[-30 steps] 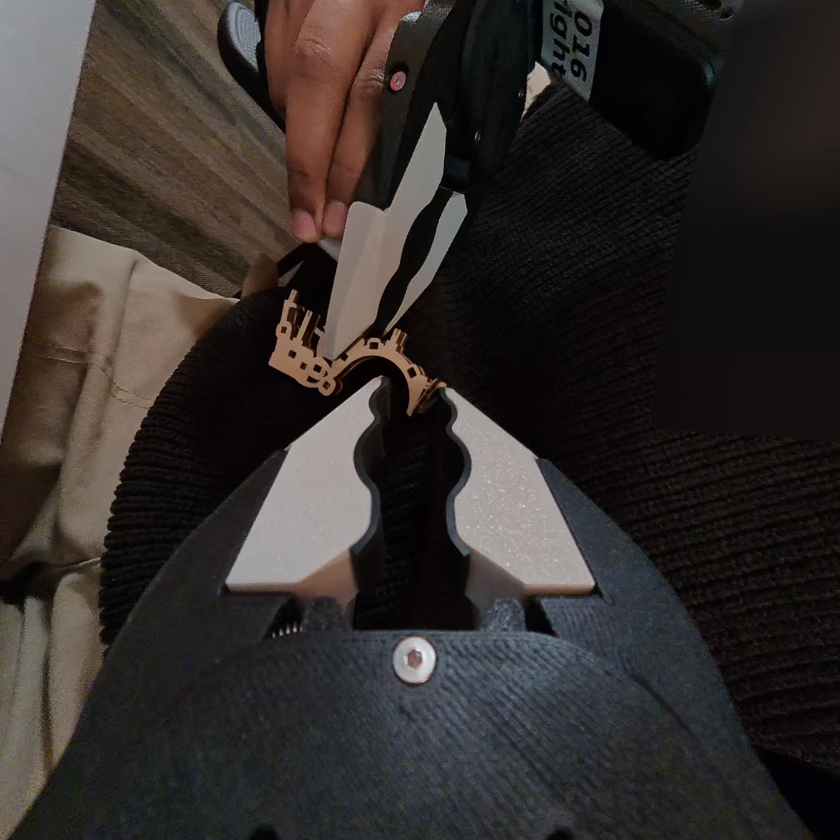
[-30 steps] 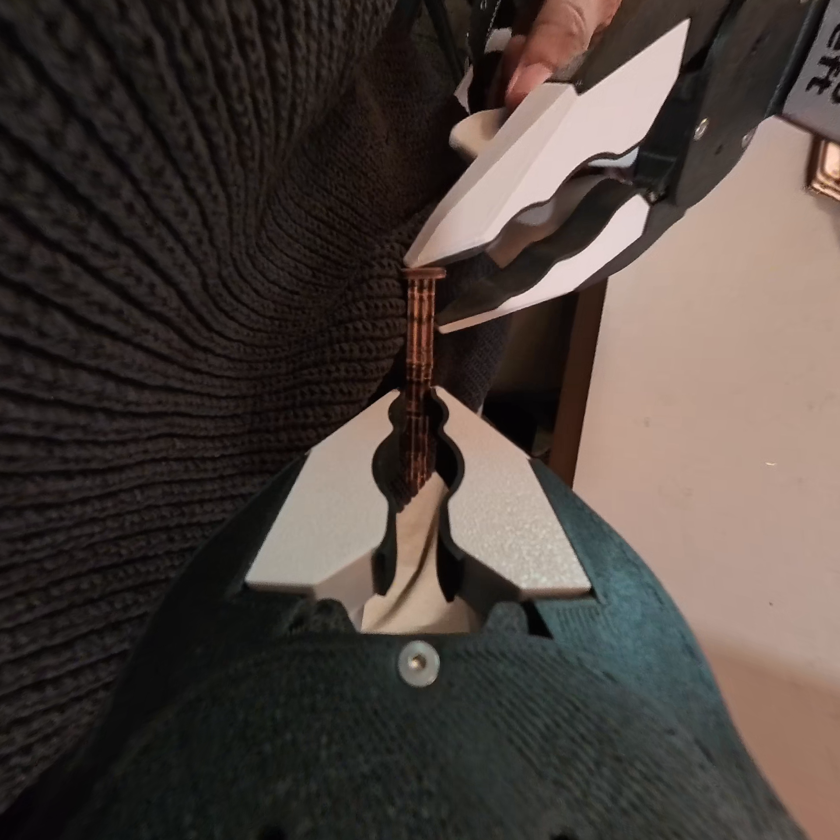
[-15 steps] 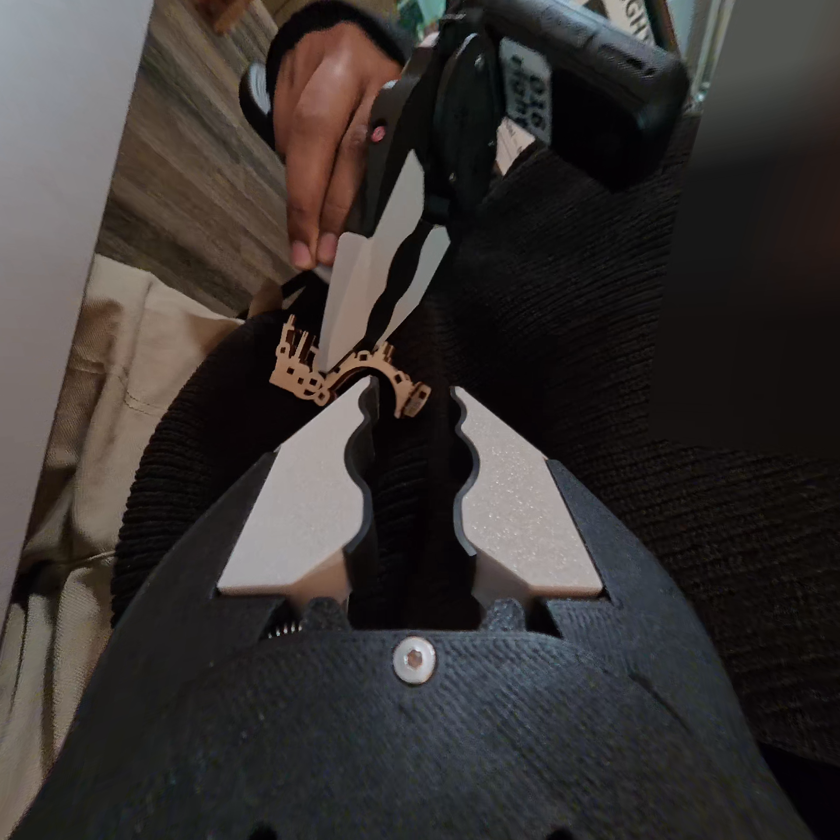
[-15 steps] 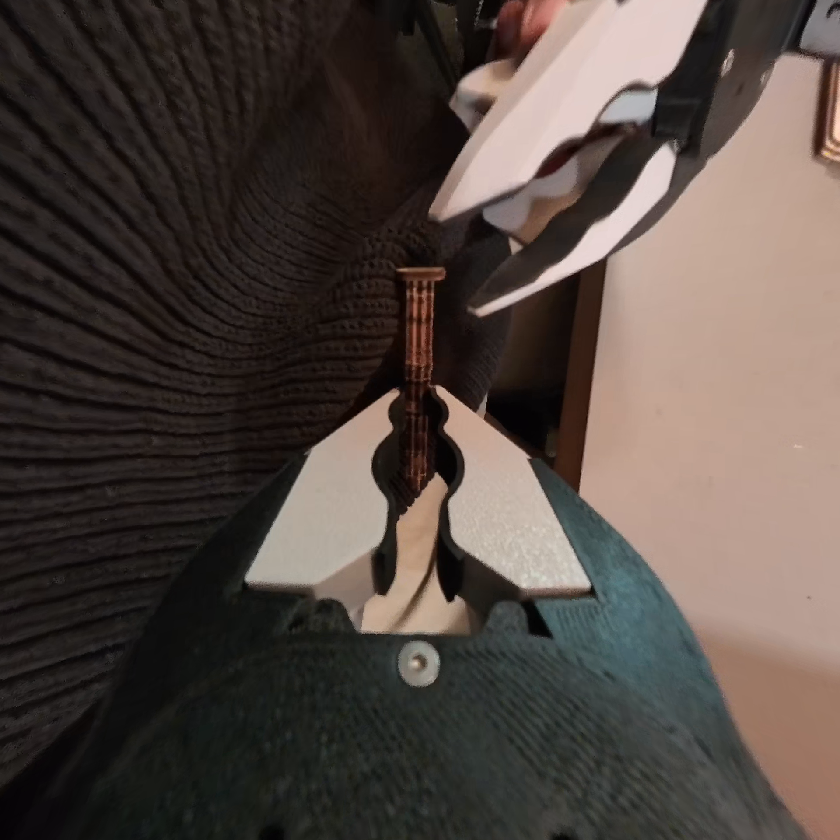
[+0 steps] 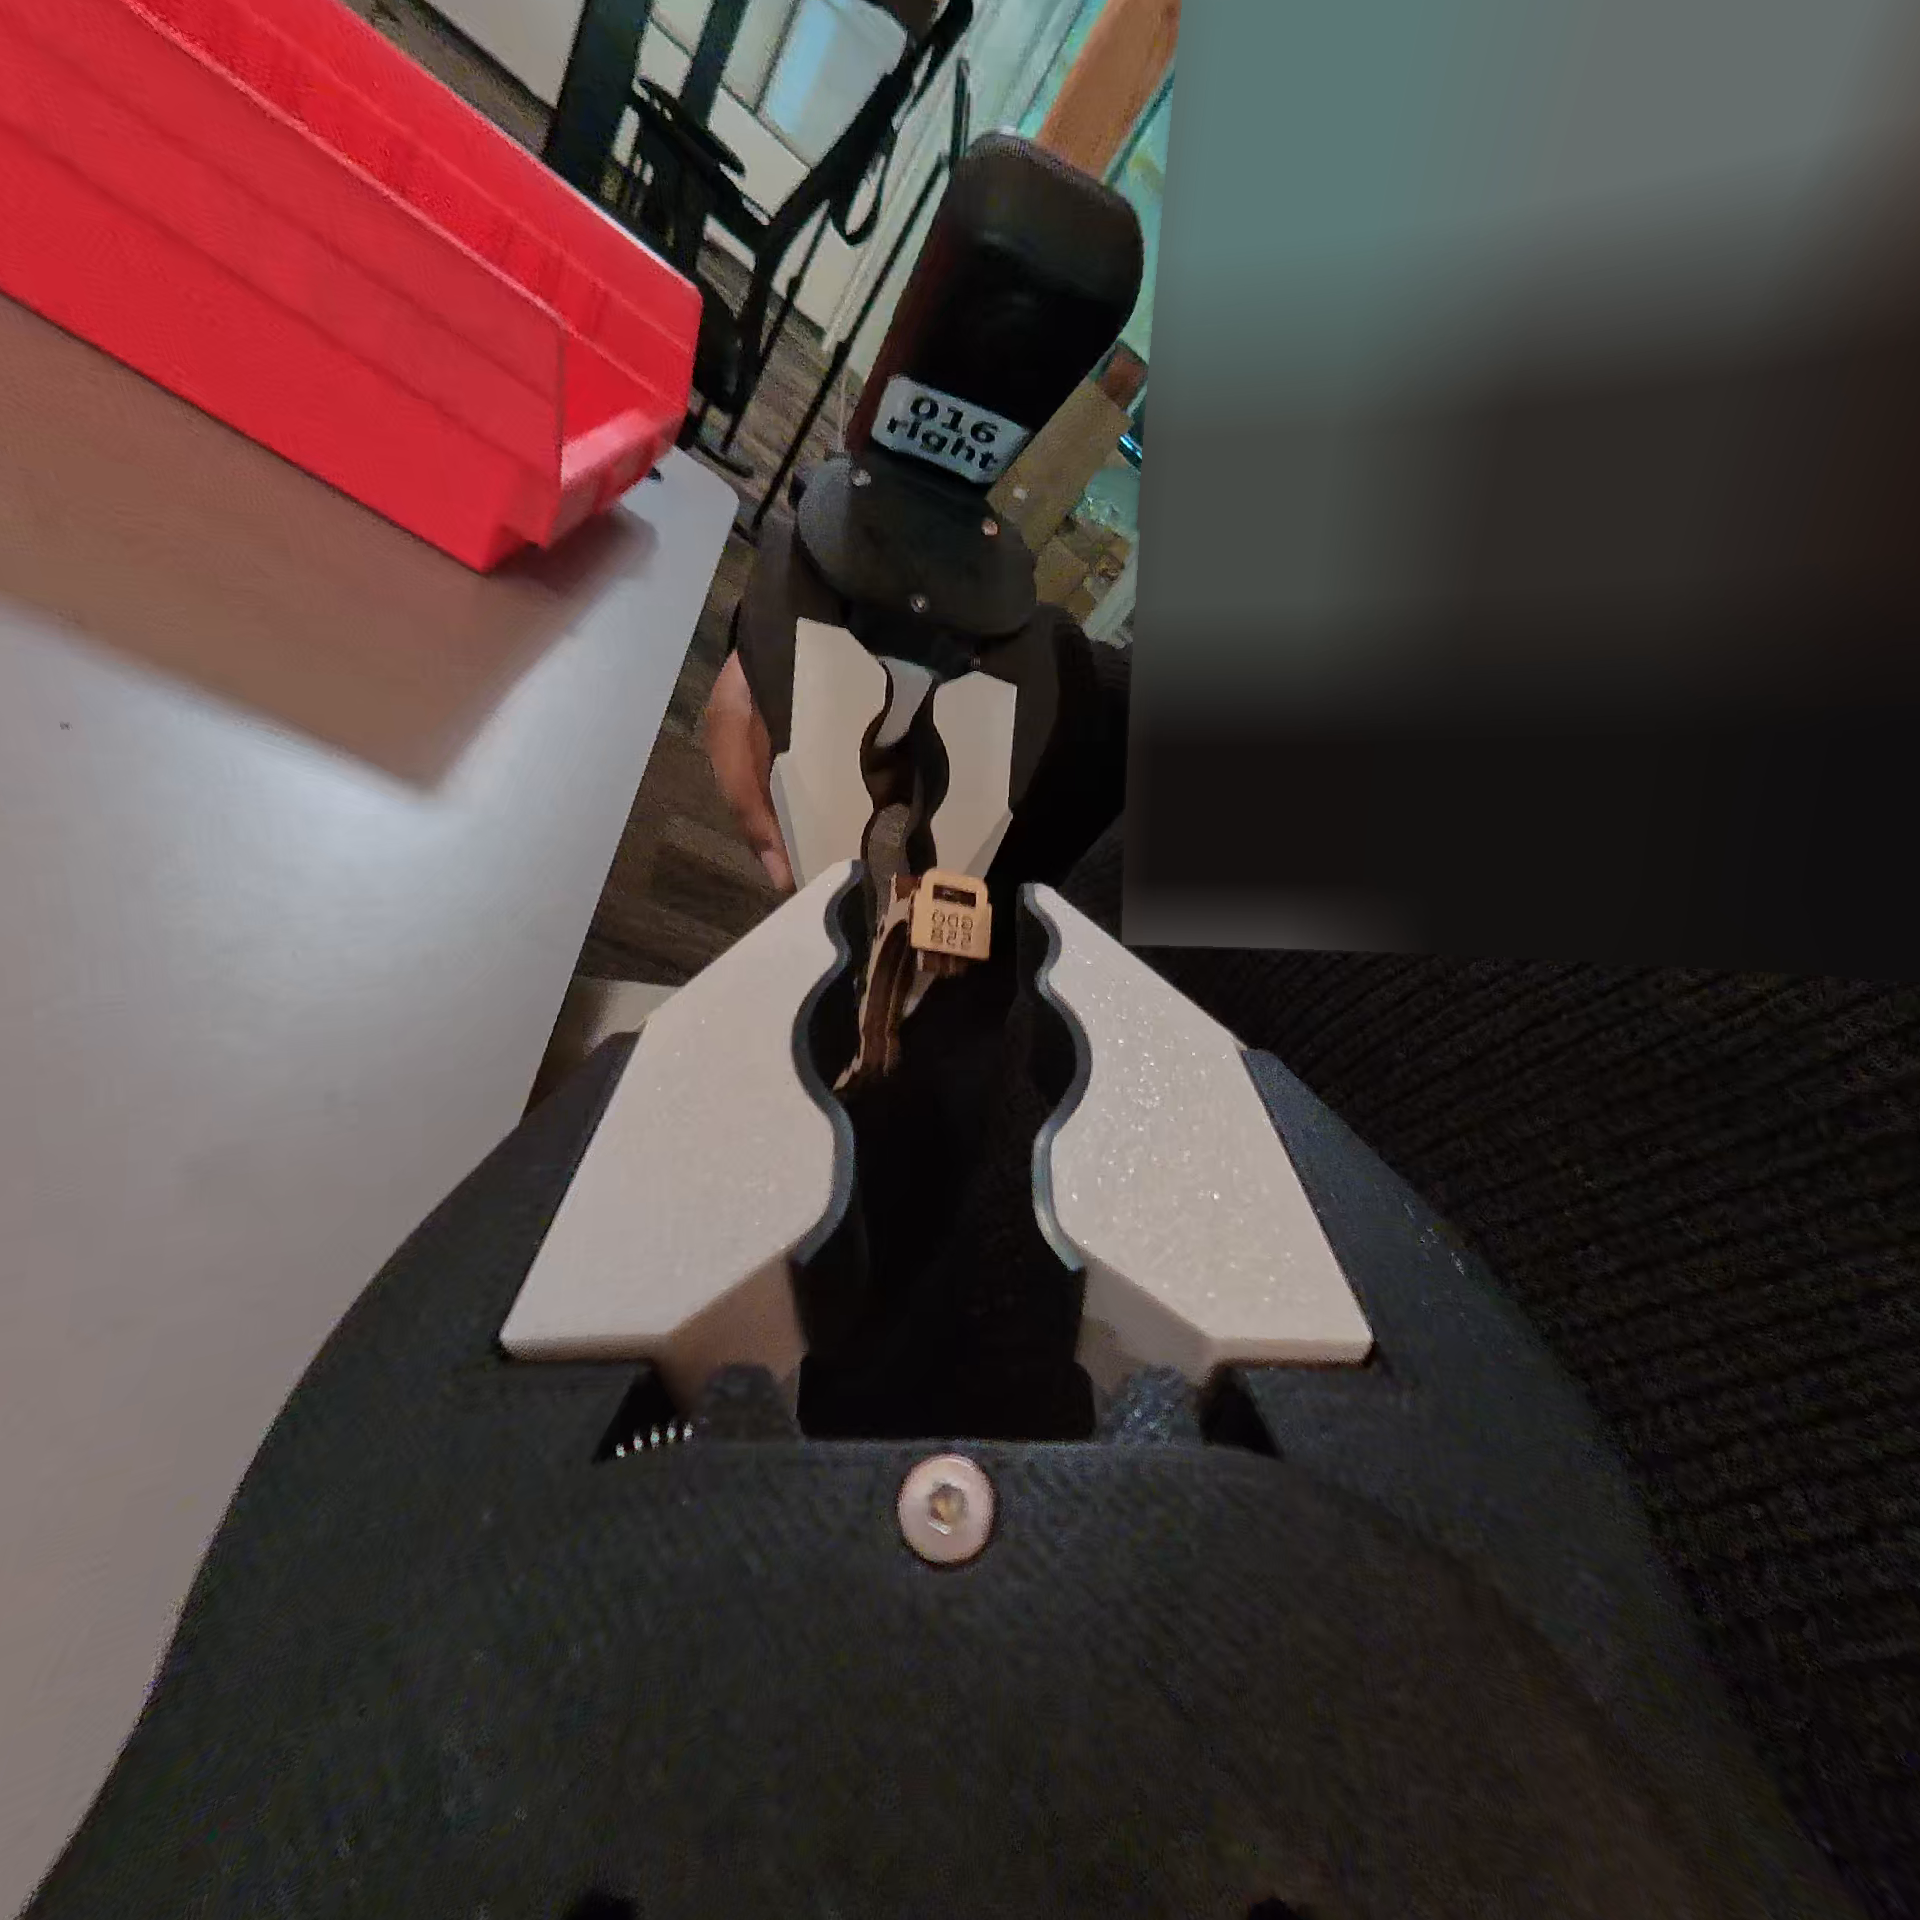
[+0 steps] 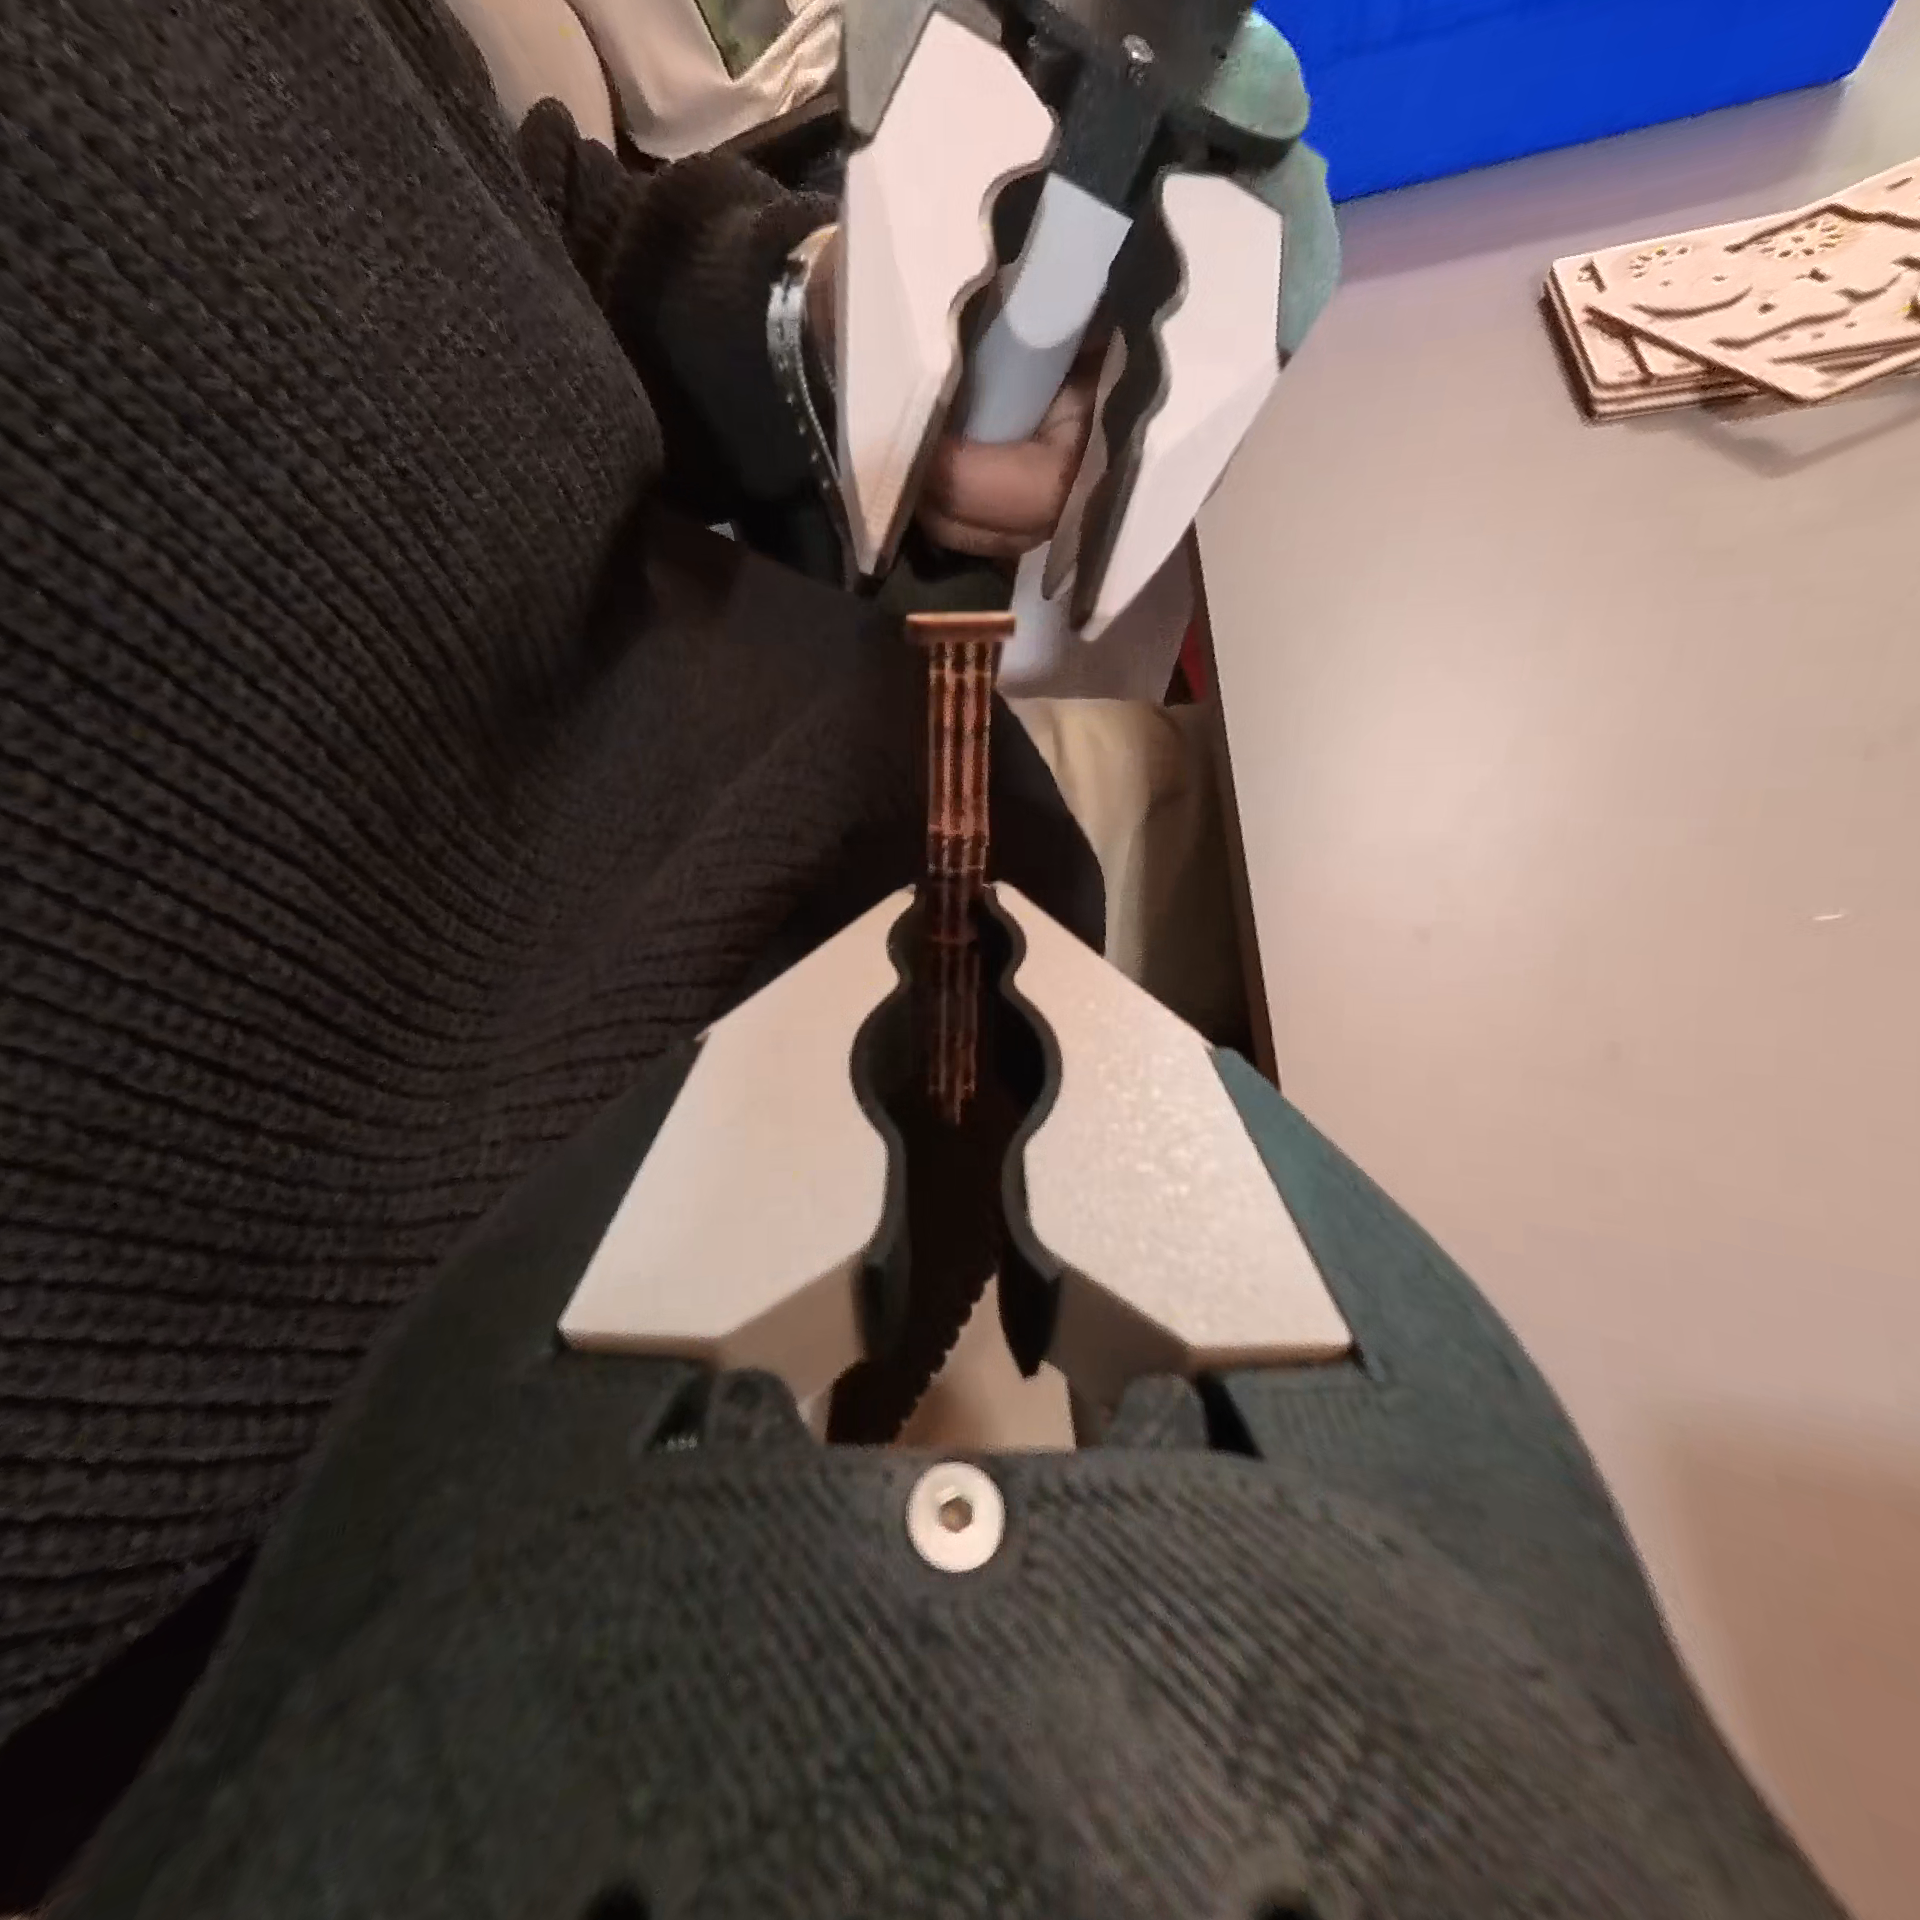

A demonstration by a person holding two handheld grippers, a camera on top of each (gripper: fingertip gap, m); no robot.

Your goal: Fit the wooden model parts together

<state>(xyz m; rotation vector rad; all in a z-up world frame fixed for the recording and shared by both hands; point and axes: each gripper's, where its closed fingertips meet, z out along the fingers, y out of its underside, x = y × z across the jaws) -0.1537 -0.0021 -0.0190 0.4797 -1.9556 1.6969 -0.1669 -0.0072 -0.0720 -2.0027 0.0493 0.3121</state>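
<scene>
My right gripper (image 6: 956, 899) is shut on a wooden model part (image 6: 961, 790), seen edge-on and sticking out past its fingertips. In the left wrist view the same part (image 5: 943, 925) shows a small tan end plate. That end sits between the fingertips of my left gripper (image 5: 935, 894), which is open and does not touch it. The right gripper (image 5: 904, 842) faces the left one head-on. In the right wrist view the left gripper (image 6: 982, 582) hangs open just above the part's flat end. A hand (image 6: 997, 478) shows behind it.
A grey table (image 6: 1558, 831) lies to the right with a stack of wooden cut-out sheets (image 6: 1745, 301) and a blue bin (image 6: 1558, 83) behind it. A red bin (image 5: 312, 260) stands on the table (image 5: 260, 935). A black knitted sleeve (image 6: 312, 727) fills the left side. About 6 centimeters separates my left fingertips from my right.
Both grippers have swung up from the lap towards the table edge. The left gripper has opened wider and now faces the right one, with the part's end between its fingertips.
</scene>
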